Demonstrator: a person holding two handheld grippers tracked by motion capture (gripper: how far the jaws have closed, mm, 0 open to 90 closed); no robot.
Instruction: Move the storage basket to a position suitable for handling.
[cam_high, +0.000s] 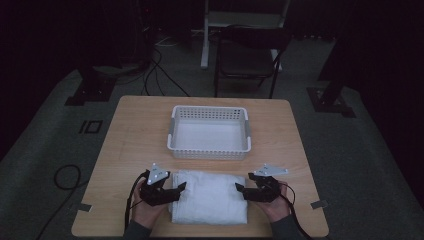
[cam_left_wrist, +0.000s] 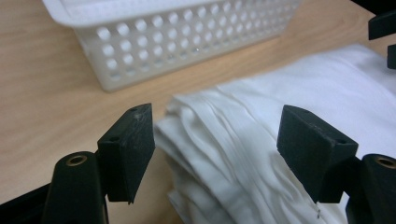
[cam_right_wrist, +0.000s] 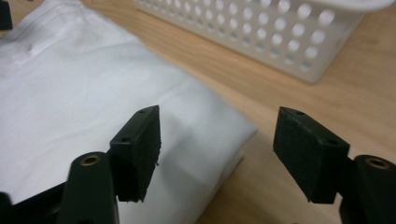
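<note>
wooden table (cam_high: 135, 125), folded white cloth (cam_high: 210, 196) between open left claw (cam_high: 177, 188), right claw (cam_high: 241, 188)

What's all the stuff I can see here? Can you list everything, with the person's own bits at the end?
cloth: one, white, folded, at the near edge of the table between the two grippers
basket: one, white, perforated plastic, mid-table beyond the cloth, nothing visible in it
table: one, light wood, centre of the room
chair: one, dark, on the floor beyond the table
cables: several, black, on the grey floor left of and behind the table
left gripper: one, black with a grey plate, at the cloth's left edge, jaws open
right gripper: one, black with a grey plate, at the cloth's right edge, jaws open
hands: two, each holding a gripper, coming in from the near edge
</note>
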